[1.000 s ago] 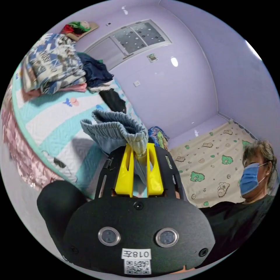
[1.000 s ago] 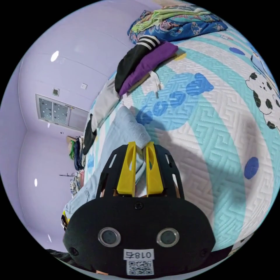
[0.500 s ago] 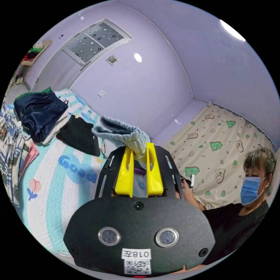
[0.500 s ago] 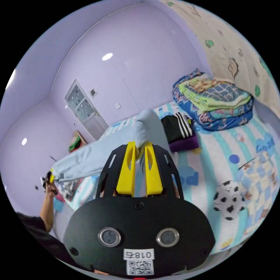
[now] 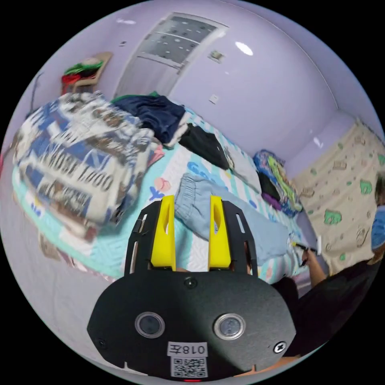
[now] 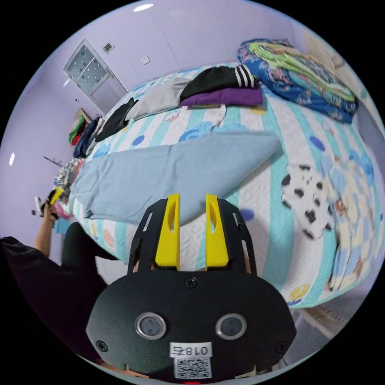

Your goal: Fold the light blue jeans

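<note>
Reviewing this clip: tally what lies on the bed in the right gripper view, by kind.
Light blue jeans, laid out flat: 1
Folded bedding stack: 1
Black-and-purple clothes pile: 1
Grey garment: 1
Black garment: 1
Total: 5

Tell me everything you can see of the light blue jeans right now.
The light blue jeans lie flat across the striped quilt, a long, pale, soft denim strip, seemingly doubled leg over leg. The gathered elastic end lies just beyond the left tongs. Both left and right tongs are open, apparently clear of the cloth.
</note>
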The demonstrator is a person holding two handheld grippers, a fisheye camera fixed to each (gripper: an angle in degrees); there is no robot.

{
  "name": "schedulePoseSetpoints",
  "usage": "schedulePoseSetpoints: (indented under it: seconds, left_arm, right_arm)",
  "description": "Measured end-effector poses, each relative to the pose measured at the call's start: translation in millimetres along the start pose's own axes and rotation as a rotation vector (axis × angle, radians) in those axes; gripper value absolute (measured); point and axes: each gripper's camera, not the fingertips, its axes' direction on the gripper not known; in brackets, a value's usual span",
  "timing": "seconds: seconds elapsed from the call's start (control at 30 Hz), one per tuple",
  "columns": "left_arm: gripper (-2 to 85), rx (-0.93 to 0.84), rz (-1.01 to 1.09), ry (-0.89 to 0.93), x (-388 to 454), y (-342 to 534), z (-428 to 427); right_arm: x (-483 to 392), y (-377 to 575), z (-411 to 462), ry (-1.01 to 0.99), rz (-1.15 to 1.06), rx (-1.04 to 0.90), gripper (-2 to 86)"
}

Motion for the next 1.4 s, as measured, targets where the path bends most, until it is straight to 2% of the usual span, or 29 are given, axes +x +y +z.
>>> schedulePoseSetpoints:
  seconds: [0.13,0.2,0.33,0.4,0.47,0.5,0.53,0.57,0.67,0.83,1.0,1.07,1.13,1.23,1.33,1.4]
  left_arm:
    - [14.0,-0.108,0.123,-0.042,45,-53,58]
    - [14.9,-0.181,0.178,-0.132,69,-79,103]
    - [15.7,-0.288,0.313,-0.305,105,-94,160]
    - [15.4,-0.371,0.366,-0.411,117,-87,188]
    - [13.7,-0.359,0.387,-0.476,124,-81,192]
    - [11.4,-0.334,0.383,-0.54,130,-78,188]
    - [9.4,-0.313,0.388,-0.566,132,-76,185]
    - [5.3,-0.272,0.401,-0.553,137,-73,177]
    - [3.1,-0.197,0.401,-0.528,143,-63,154]
    - [-0.5,-0.007,0.347,-0.404,143,-38,88]
    - [-0.8,0.269,0.29,-0.161,117,27,-16]
    - [-0.8,0.319,0.247,-0.077,100,55,-48]
    - [-0.8,0.329,0.193,-0.007,80,86,-70]
    - [-0.9,0.28,0.069,0.019,46,133,-84]
    - [-0.9,0.195,-0.02,0.023,18,161,-81]
    - [-1.0,0.167,-0.04,0.023,6,168,-81]
  right_arm:
    - [-17,-59,21,0.225,-0.02,0.063,10.3]
    - [-17,-79,33,0.301,-0.016,0.06,10.5]
    - [3,-103,66,0.427,0.035,-0.042,11.0]
    - [13,-103,84,0.431,0.043,-0.123,11.1]
    - [19,-98,96,0.397,0.045,-0.158,10.4]
    - [20,-96,96,0.368,0.051,-0.151,9.0]
    - [21,-94,94,0.373,0.063,-0.144,3.5]
    - [20,-92,92,0.382,0.053,-0.132,0.8]
    - [22,-78,81,0.378,0.054,-0.085,-0.6]
    - [47,-23,16,0.222,0.167,0.14,-1.0]
    - [65,74,-50,0.055,0.236,0.329,-1.0]
    - [72,124,-67,-0.048,0.265,0.398,-1.0]
    - [84,190,-71,-0.13,0.349,0.354,-1.0]
    - [96,257,-55,-0.122,0.446,0.216,-1.0]
    - [108,293,-53,-0.148,0.489,0.211,-1.0]
    - [108,298,-55,-0.092,0.457,0.182,-1.0]
